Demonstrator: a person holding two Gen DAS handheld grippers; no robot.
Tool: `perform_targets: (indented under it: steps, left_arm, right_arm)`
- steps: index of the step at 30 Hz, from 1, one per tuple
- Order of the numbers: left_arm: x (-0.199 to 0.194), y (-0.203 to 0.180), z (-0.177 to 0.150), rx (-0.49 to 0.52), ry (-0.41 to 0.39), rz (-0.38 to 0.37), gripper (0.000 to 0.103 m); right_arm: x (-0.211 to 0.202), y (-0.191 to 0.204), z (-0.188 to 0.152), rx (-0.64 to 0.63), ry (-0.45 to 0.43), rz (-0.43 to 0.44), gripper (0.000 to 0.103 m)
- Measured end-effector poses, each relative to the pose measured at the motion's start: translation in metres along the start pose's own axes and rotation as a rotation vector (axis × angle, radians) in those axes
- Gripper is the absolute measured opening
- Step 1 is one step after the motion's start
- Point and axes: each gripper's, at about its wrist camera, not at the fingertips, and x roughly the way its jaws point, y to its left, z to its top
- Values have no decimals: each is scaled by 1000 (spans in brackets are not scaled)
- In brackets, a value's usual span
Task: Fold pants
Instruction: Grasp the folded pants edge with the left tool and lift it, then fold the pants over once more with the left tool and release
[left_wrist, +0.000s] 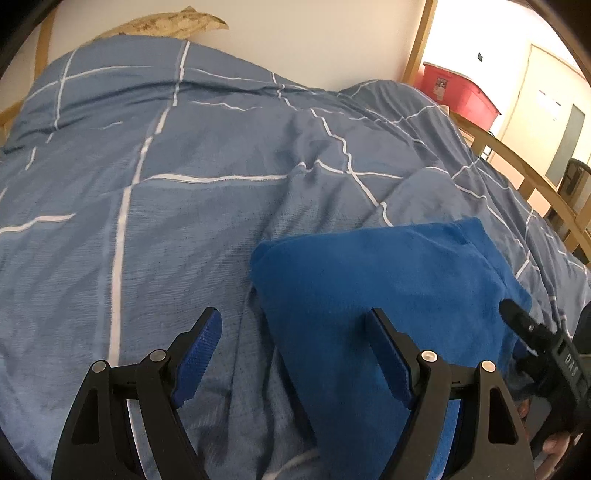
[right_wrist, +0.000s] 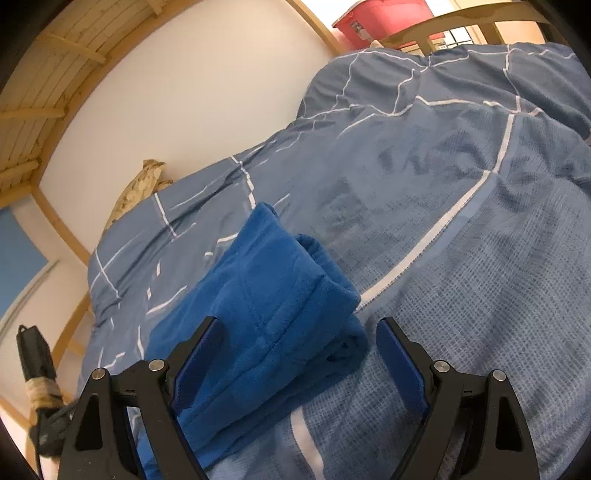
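The pants (right_wrist: 258, 317), bright blue and fleecy, lie on the bed's blue checked cover (left_wrist: 184, 229) as a thick stack of several layers, so the folding looks close to done, if not finished. The stack is a rough rectangle, and its long axis runs from the near edge of the bed, where both grippers are, away toward the white wall (right_wrist: 184, 110). From the left gripper (left_wrist: 295, 343) the stack lies ahead and to the right: its left edge passes between the two fingers, and the right finger shows over the blue fleece while the left finger shows over bare cover. From the right gripper (right_wrist: 299, 347) the stack lies ahead and to the left, with its near right corner sitting between the fingers and the cover filling the right side. Both sets of jaws stand wide apart and hold nothing. Neither hand is clearly nearer; each sits at the near end of the stack, one on each long side. If one more fold or a tidy-up is meant, each hand would close on the near corner on its own side.
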Motion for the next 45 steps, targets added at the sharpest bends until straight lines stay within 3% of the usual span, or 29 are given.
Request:
perform_targets:
  steps: [9, 12, 14, 16, 24, 34, 40, 45]
  left_arm:
    - [28, 7, 10, -85, 52, -90, 80]
    - [36, 7, 10, -133, 84, -144, 68]
    - [34, 4, 10, -137, 79, -140, 56]
    - [28, 3, 13, -146, 74, -138, 44]
    - [-17, -9, 24, -111, -4, -125, 37]
    - [-126, 14, 31, -12, -138, 5, 37]
    - [-184, 71, 28, 3, -173, 135, 37]
    - [-216, 142, 30, -2, -187, 232, 37]
  right_arm:
    - [14, -2, -4, -18, 39, -30, 86]
    - [15, -1, -4, -21, 44, -32, 85]
    - [16, -1, -3, -25, 51, -24, 69]
    - [16, 2, -3, -34, 59, -7, 65]
    - [-14, 24, 4, -119, 36, -37, 33]
    - [-59, 89, -5, -196, 37, 83, 30]
    - [-69, 160, -38, -277, 52, 168, 30]
    - [-57, 228, -74, -348, 74, 226, 30]
